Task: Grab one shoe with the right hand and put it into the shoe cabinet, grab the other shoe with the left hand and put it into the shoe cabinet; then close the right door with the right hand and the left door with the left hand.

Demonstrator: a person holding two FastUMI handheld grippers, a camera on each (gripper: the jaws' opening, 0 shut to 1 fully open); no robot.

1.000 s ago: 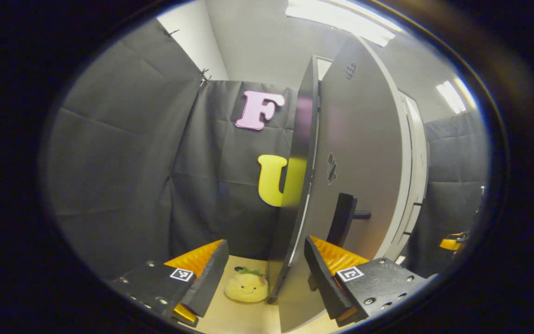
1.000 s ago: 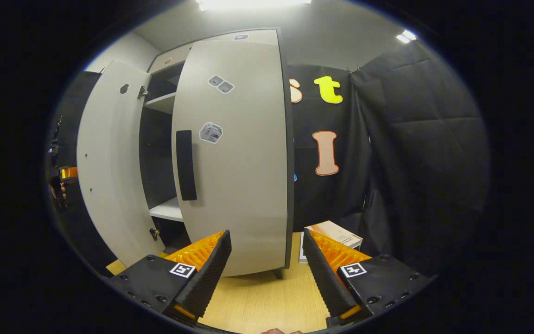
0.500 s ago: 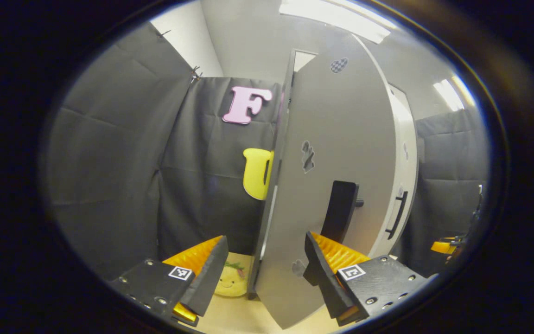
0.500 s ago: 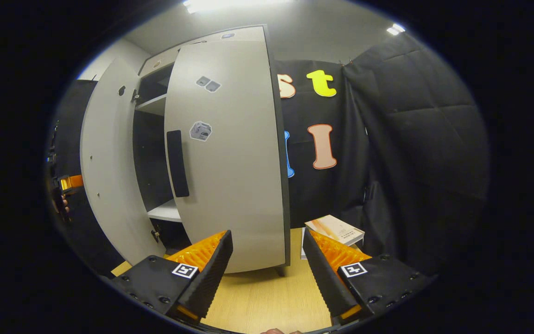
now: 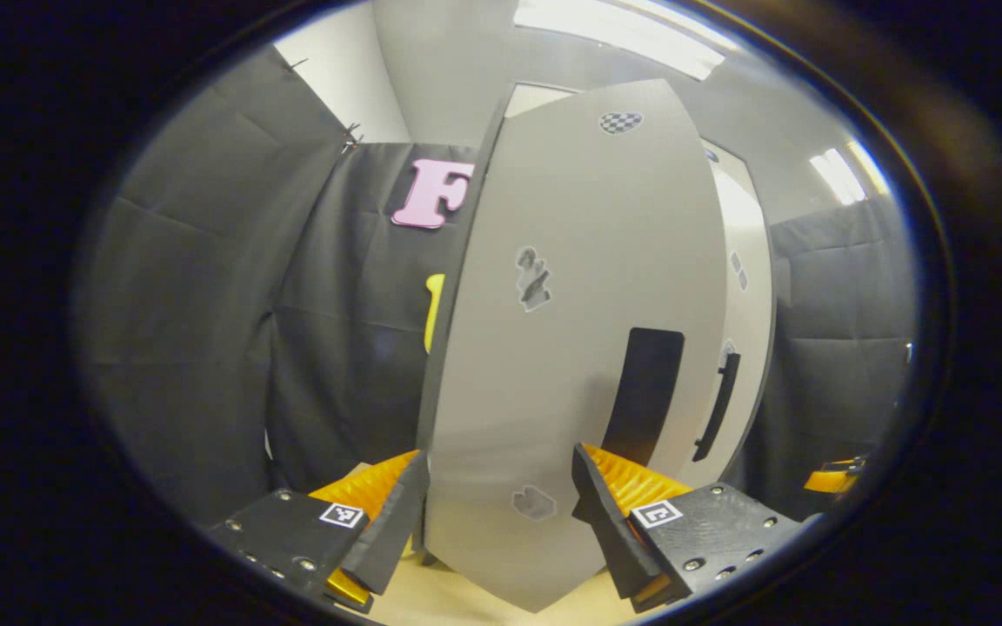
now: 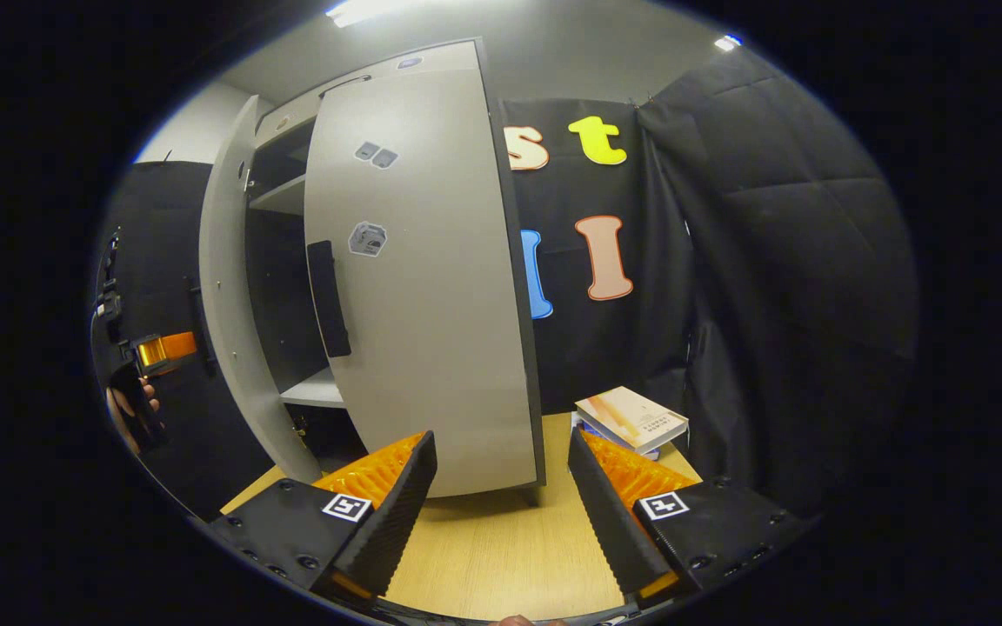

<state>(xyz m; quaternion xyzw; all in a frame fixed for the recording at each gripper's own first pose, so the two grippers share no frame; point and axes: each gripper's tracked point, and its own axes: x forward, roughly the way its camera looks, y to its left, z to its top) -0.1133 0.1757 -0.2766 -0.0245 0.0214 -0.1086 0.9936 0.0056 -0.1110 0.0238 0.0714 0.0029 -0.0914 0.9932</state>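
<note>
The shoe cabinet [image 6: 292, 96] stands on the pale wooden tabletop [image 6: 501, 556] with both doors part open. In the right gripper view its right door [image 6: 431, 287] swings out toward the camera, a dark vertical handle [image 6: 327, 300] on its face and small stickers above it, too small to read. Left of that door, the left door [image 6: 236, 296] shows almost edge-on, and between the two a dark gap reveals pale shelves; the shoes cannot be made out inside. In the left gripper view the left door [image 5: 571, 348] is close to the camera, with its dark handle [image 5: 640, 396], blurred stickers and a checkered mark near the top. Behind it the right door [image 5: 740, 330] shows as a narrow strip.

The left gripper [image 5: 497, 513] has its fingers spread apart, the door's lower part showing between them, contact unclear. The right gripper [image 6: 501, 513] is likewise released, grasping nothing, above the tabletop just in front of the cabinet. Right of the cabinet lies a stack of books [image 6: 631, 422], titles illegible.
</note>
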